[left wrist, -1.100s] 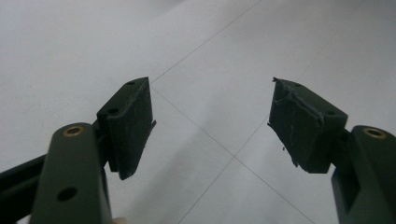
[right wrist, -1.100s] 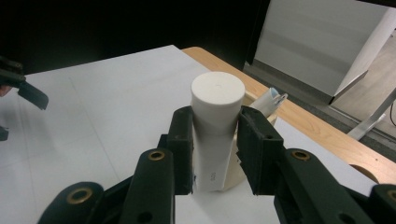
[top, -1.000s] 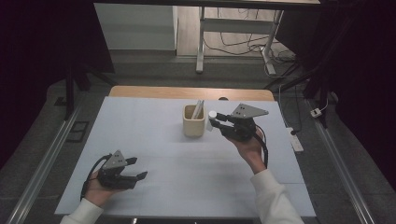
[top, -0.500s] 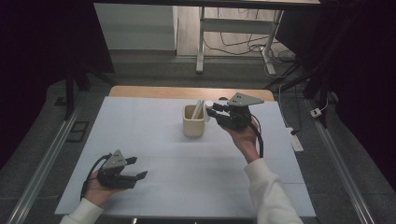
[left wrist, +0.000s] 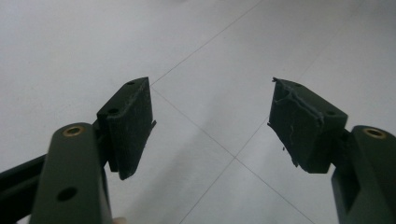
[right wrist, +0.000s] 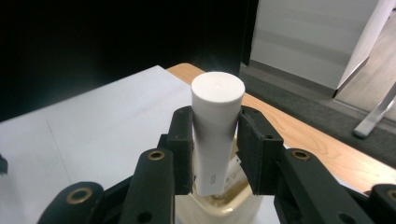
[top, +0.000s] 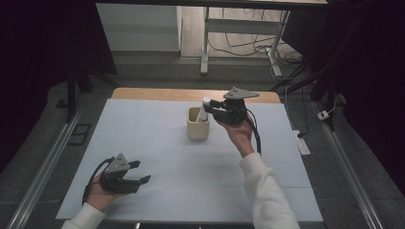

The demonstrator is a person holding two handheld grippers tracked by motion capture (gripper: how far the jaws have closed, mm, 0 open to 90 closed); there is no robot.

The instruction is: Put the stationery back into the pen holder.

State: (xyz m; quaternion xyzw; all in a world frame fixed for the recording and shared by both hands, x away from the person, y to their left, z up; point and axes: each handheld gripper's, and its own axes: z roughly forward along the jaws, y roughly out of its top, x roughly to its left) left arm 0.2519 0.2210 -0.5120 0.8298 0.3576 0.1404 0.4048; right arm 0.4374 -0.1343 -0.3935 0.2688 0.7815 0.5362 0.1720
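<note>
While the white tube (right wrist: 215,135) stands between the two black pads of the right gripper (right wrist: 215,149), they press on its sides a little below its flat round cap, which rises clear above them. Its long axis runs nearly upright with a slight lean, cap up, and its lower end reaches down into the mouth of the cream cup (right wrist: 224,205) directly underneath. From the high view, the tube (top: 204,109) pokes out of the cup (top: 197,126) near the far middle of the white table cover (top: 157,143), with the right gripper (top: 215,109) reaching in from the right. Well apart, at the near left corner, the left gripper (top: 138,172) rests low, jaws spread wide with nothing between them.
</note>
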